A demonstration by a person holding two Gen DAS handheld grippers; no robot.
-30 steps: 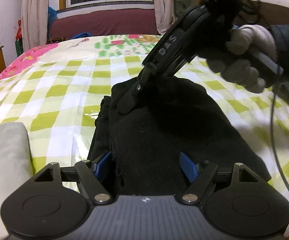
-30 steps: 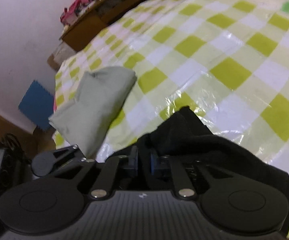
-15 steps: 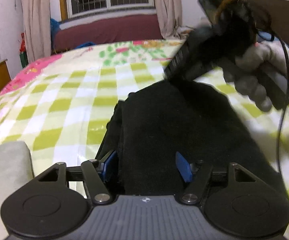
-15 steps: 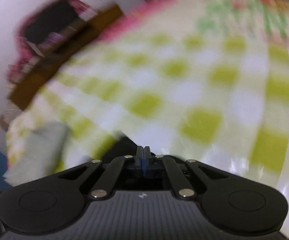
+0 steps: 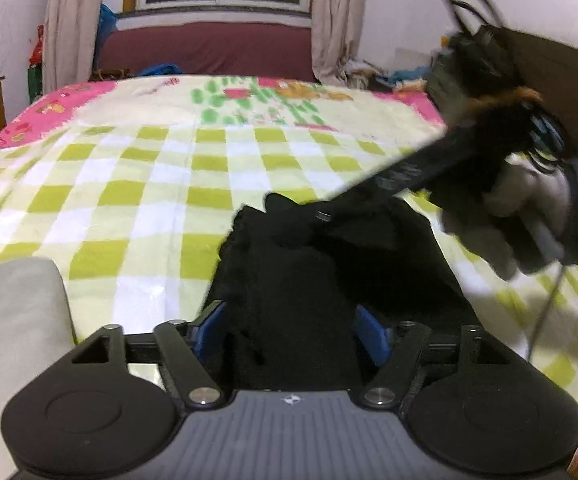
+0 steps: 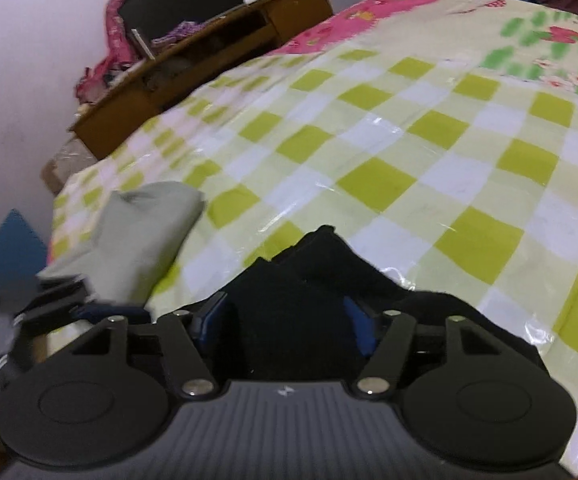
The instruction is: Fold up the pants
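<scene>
Black pants [image 5: 329,280] lie bunched on the checked bed cover [image 5: 137,200].
The left gripper [image 5: 289,332] is spread wide, and the right gripper [image 6: 285,320] has just been opening; fabric sits between both pairs of fingers, pinched by neither.

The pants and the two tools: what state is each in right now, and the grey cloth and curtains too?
Pants: black, partly folded on the bed.
Left tool: open, fabric between its blue pads.
Right tool: has just been opening, straddling the pants.
Grey cloth: folded, lying apart.
Curtains: drawn aside.
</scene>
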